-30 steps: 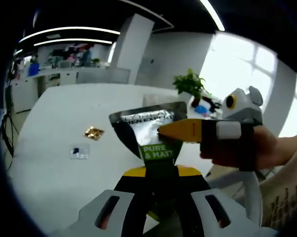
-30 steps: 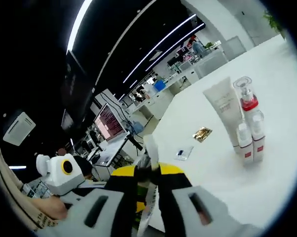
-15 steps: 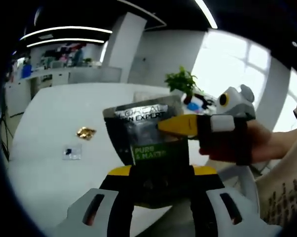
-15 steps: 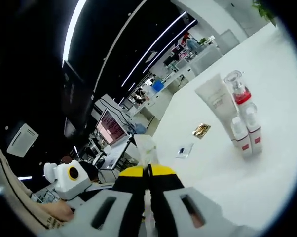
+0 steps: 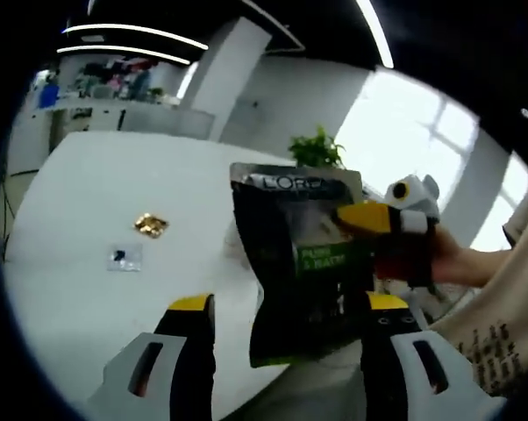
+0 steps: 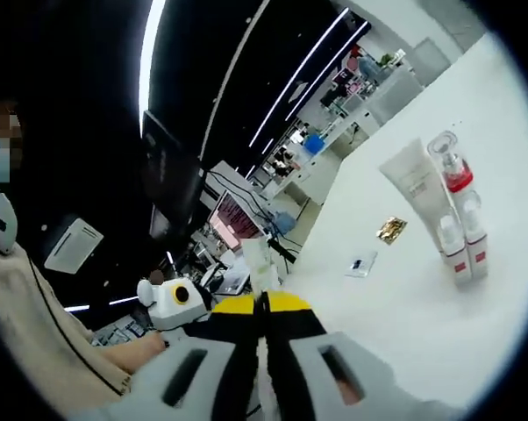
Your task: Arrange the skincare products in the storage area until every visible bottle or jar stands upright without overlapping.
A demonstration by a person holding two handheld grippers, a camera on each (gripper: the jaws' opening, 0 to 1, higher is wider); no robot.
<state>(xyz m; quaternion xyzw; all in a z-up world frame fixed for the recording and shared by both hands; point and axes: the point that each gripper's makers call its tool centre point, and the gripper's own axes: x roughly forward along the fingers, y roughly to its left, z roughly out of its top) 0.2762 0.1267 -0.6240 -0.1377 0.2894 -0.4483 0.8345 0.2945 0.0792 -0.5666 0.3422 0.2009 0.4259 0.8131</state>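
we are seeing the left gripper [image 5: 286, 311] standing wide open, touching nothing. the dark pouch [image 5: 301, 263] is hanging between its jaws, above the white table [image 5: 71, 289]. the right gripper [image 6: 264, 307] is pinching the pouch's edge from the right. in the right gripper view, a tube [image 6: 415, 195] and bottles [image 6: 461, 232] are standing upright together.

my left gripper [image 5: 290, 307] has pale grey jaws with slotted sides, black inner faces and yellow tips. my right gripper [image 6: 264, 307] looks the same. beside them hangs my beige sleeve [image 6: 45, 342], dark-speckled.
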